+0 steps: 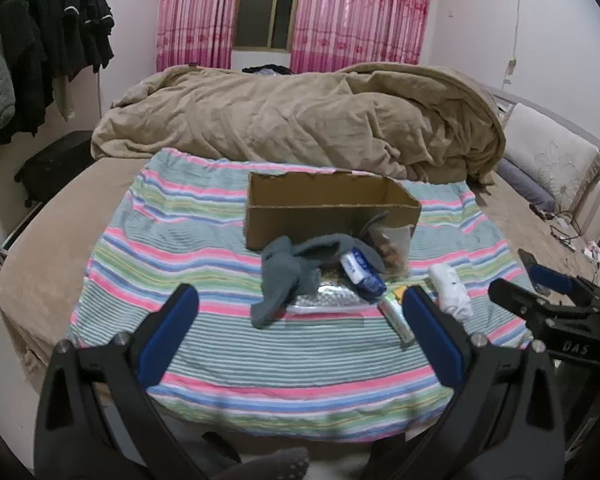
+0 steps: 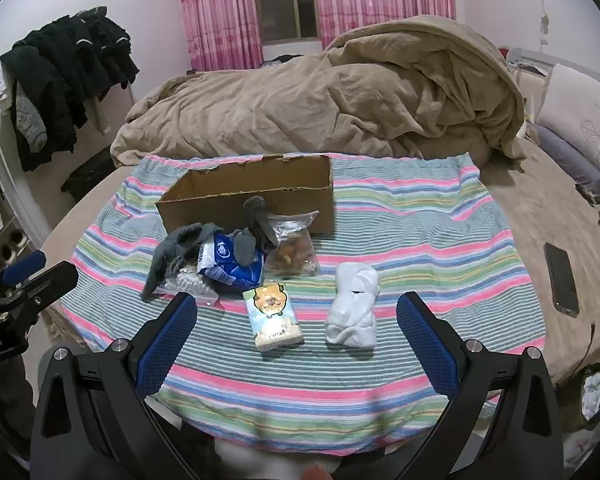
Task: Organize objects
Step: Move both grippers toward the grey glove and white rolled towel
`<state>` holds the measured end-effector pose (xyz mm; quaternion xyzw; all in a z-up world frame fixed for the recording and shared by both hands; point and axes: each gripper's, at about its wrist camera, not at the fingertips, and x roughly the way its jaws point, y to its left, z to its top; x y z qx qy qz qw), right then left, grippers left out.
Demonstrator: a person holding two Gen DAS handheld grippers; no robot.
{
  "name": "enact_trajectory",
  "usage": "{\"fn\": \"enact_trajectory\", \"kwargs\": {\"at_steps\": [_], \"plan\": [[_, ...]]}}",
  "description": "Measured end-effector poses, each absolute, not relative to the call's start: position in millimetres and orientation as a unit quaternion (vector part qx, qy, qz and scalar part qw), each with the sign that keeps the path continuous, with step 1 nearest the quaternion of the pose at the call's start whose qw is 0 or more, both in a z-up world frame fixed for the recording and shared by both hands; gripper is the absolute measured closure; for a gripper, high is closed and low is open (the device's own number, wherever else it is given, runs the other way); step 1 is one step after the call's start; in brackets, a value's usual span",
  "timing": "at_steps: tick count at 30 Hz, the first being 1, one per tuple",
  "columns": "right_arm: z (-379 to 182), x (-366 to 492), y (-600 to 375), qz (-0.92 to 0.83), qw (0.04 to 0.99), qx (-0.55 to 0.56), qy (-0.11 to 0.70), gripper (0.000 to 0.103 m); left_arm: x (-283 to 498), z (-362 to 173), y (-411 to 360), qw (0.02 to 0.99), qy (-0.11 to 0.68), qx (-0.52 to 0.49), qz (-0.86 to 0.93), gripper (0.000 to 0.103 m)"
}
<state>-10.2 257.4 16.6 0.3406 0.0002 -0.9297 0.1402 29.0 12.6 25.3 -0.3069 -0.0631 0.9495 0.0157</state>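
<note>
A cardboard box (image 2: 256, 196) sits open on a striped blanket (image 2: 400, 216) spread over the bed (image 2: 540, 216). Just in front of it lie a grey sock (image 2: 176, 252), a blue packet (image 2: 228, 260) and a clear bag of snacks (image 2: 292, 244), bunched together. Nearer, a tissue pack (image 2: 274, 318) and a rolled white cloth (image 2: 354, 308) lie apart. The left gripper (image 1: 300, 304) and right gripper (image 2: 296, 312) hover above the blanket, jaws spread wide and holding nothing. A phone (image 2: 562, 280) lies off the blanket's right edge.

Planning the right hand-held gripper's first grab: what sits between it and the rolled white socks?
Nothing visible. The right hand-held gripper is open, and only bare striped blanket lies before the rolled white socks. The cartoon tissue pack sits apart, left of them.
</note>
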Motion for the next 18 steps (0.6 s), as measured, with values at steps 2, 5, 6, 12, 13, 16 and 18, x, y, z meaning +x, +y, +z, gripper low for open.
{"fn": "enact_trajectory", "kwargs": {"at_steps": [2, 5, 6, 12, 13, 16, 18], "plan": [[16.5, -10.4, 257.2, -0.929, 0.142, 0.341, -0.001, 0.001, 26.5, 24.2, 11.6, 0.016, -0.065, -0.311, 0.948, 0.001], [17.4, -10.7, 258.1, -0.930, 0.140, 0.340, -0.003, 0.001, 23.9, 24.0, 13.4, 0.019, -0.061, -0.312, 0.948, 0.001], [17.5, -11.0, 258.9, -0.930, 0.139, 0.339, -0.004, 0.001, 23.8, 24.3, 14.1, 0.020, -0.060, -0.311, 0.948, 0.001], [16.3, -12.1, 260.3, -0.930, 0.133, 0.342, -0.003, 0.001, 22.8, 22.6, 14.8, 0.023, -0.063, -0.312, 0.948, 0.001], [16.1, -12.0, 260.3, -0.930, 0.133, 0.342, -0.002, 0.001, 23.1, 22.8, 14.4, 0.024, -0.064, -0.312, 0.948, 0.001], [15.4, -12.1, 260.0, -0.930, 0.135, 0.342, -0.002, 0.001, 23.2, 23.8, 13.4, 0.022, -0.064, -0.309, 0.949, 0.001], [14.7, -13.2, 259.0, -0.929, 0.137, 0.343, -0.002, 0.001, 23.8, 24.3, 11.4, 0.018, -0.067, -0.309, 0.949, 0.001]]}}
